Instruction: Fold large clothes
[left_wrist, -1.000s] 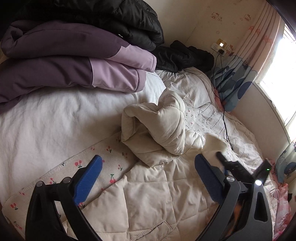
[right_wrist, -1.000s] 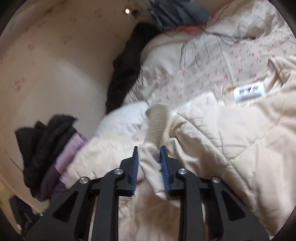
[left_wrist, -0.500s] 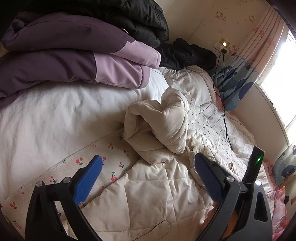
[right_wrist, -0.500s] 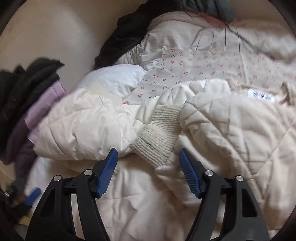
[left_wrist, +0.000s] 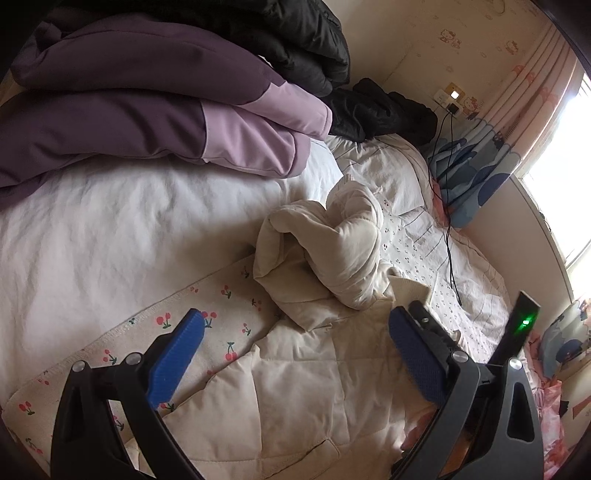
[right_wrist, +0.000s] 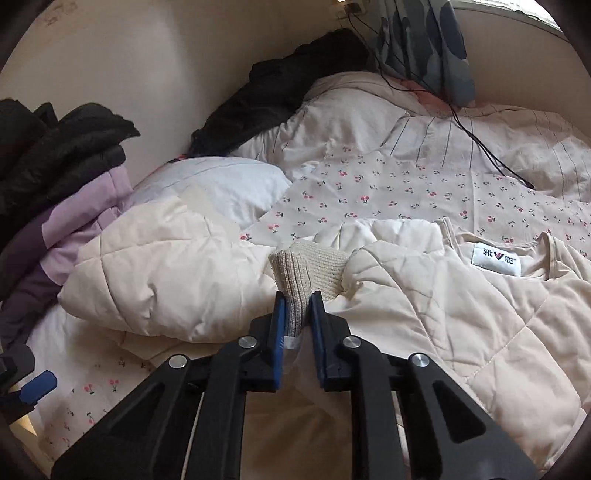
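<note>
Pinching the ribbed knit cuff (right_wrist: 308, 275) after closing on it from wide open, the right gripper (right_wrist: 298, 317) now holds the cream quilted jacket (right_wrist: 424, 306) at six o'clock (left gripper (left_wrist: 295, 354) wide, empty), ready to fold the sleeve

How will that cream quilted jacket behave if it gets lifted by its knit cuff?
Probably floppy: the jacket lies crumpled, its other sleeve slumped in a heap, so it should droop and trail. Likely light for its bulk, being puffy. The ribbed cuff may stretch, though the right gripper has its jaws shut on it.
</note>
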